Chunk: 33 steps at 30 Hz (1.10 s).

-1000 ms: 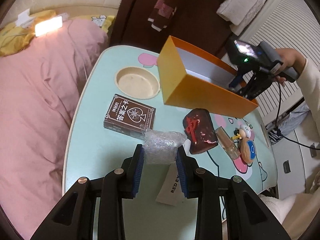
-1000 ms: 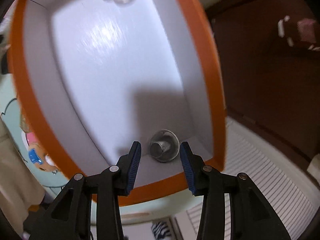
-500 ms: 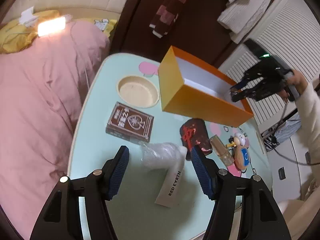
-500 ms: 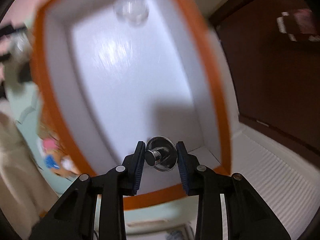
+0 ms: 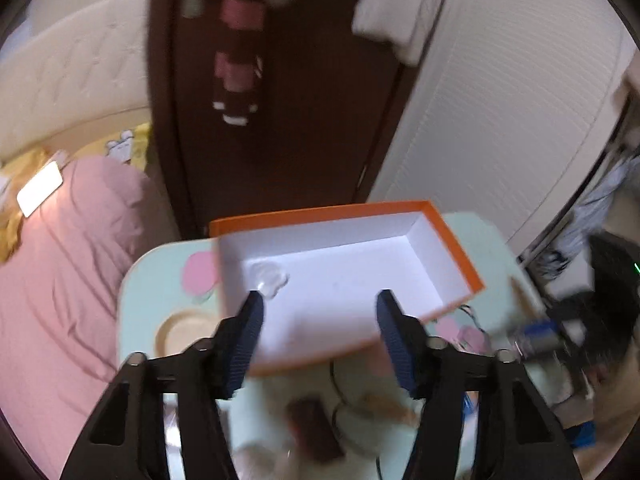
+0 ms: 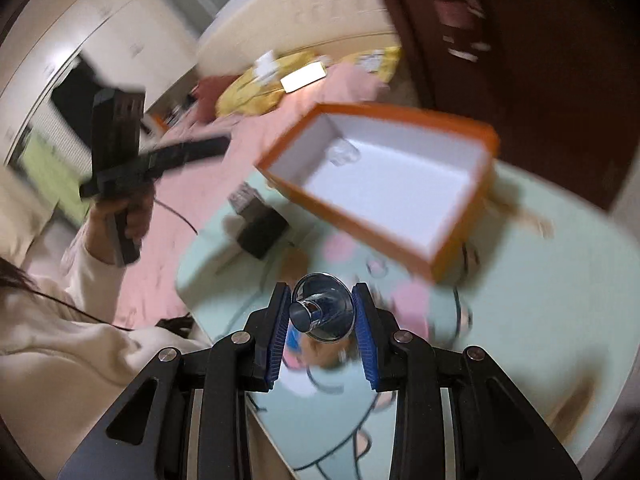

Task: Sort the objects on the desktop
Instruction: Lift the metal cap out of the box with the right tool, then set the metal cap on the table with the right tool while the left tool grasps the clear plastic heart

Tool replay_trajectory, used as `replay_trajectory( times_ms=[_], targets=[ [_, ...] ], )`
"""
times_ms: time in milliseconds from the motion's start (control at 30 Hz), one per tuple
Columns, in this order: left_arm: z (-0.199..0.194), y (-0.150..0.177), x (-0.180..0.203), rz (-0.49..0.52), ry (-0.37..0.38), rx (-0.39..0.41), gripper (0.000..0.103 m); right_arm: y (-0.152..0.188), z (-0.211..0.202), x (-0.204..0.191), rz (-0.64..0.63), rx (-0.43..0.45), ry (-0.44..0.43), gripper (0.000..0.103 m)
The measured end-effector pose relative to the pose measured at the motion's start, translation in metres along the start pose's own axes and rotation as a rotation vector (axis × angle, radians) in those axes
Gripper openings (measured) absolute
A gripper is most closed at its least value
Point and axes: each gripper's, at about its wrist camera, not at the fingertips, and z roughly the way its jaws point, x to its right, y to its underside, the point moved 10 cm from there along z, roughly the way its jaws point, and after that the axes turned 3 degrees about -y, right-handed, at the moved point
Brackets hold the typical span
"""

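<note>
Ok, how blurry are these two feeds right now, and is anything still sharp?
Left wrist view: heavy motion blur on the table and the items near the bottom; the orange box is softer but readable. Right wrist view: background smeared, yet the right gripper and the shiny metal piece it clamps are crisp.

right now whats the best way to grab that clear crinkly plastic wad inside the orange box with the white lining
Come from straight above the clear crinkly plastic wad and pinch across its middle. It lies low on the floor of the orange box with the white lining, close to one corner, so the walls probably block a sideways approach. The open left gripper is nearest.
</note>
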Motion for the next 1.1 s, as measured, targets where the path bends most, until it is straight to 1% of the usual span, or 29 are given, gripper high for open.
replay_trajectory(
  times_ms=[67,133,167,367,433,467,500,533,567,600,667,700,733,767,800,833,867,1033,1100],
  targets=[
    [0.03,-0.008,0.005,0.018,-0.068,-0.055,0.03,0.024,0.002,-0.004,0.054,0.031,0.014,0.033],
    [0.055,-0.009,0.001,-0.004,-0.123,-0.103,0.026,0.04,0.004,-0.008,0.083,0.049,0.005,0.033],
    [0.066,-0.01,-0.002,-0.014,-0.152,-0.123,0.026,0.046,0.005,-0.011,0.091,0.051,-0.004,0.033],
    [0.083,-0.01,-0.031,-0.019,-0.365,-0.14,0.026,0.065,0.01,-0.012,0.133,0.106,-0.128,0.034],
    [0.092,-0.009,-0.033,0.0,-0.378,-0.162,0.026,0.067,0.012,-0.011,0.136,0.116,-0.151,0.034],
    [0.096,-0.008,-0.033,0.01,-0.382,-0.173,0.029,0.067,0.013,-0.009,0.136,0.12,-0.16,0.034],
    [0.099,-0.008,-0.031,0.021,-0.375,-0.181,0.033,0.067,0.013,-0.008,0.137,0.123,-0.168,0.034],
    [0.102,-0.009,-0.029,0.032,-0.369,-0.189,0.043,0.066,0.011,-0.007,0.14,0.126,-0.175,0.034],
    [0.105,-0.009,-0.026,0.043,-0.362,-0.197,0.05,0.065,0.01,-0.006,0.143,0.129,-0.182,0.034],
    [0.108,-0.009,-0.025,0.055,-0.359,-0.207,0.051,0.066,0.011,-0.006,0.146,0.133,-0.189,0.034],
    [0.113,-0.005,-0.023,0.097,-0.386,-0.228,0.052,0.068,0.011,-0.007,0.149,0.141,-0.205,0.034],
    [0.114,-0.004,-0.022,0.121,-0.396,-0.235,0.052,0.069,0.011,-0.008,0.15,0.145,-0.213,0.034],
    [0.113,-0.002,-0.018,0.136,-0.387,-0.233,0.048,0.07,0.011,-0.008,0.15,0.148,-0.22,0.034],
    [0.112,0.001,-0.013,0.142,-0.352,-0.236,0.029,0.071,0.012,-0.009,0.151,0.15,-0.227,0.034],
    [0.111,0.007,-0.006,0.119,-0.274,-0.255,0.021,0.072,0.012,-0.01,0.154,0.151,-0.234,0.034],
    [0.11,0.011,-0.001,0.094,-0.221,-0.27,0.022,0.072,0.013,-0.01,0.157,0.151,-0.241,0.034],
    [0.11,0.013,-0.002,0.084,-0.219,-0.27,0.024,0.073,0.013,-0.009,0.16,0.15,-0.246,0.034],
    [0.112,0.013,-0.007,0.054,-0.214,-0.263,0.026,0.078,0.016,-0.003,0.173,0.142,-0.25,0.034],
    [0.112,0.012,-0.008,0.047,-0.214,-0.259,0.029,0.08,0.016,0.0,0.179,0.14,-0.245,0.034]
  ],
)
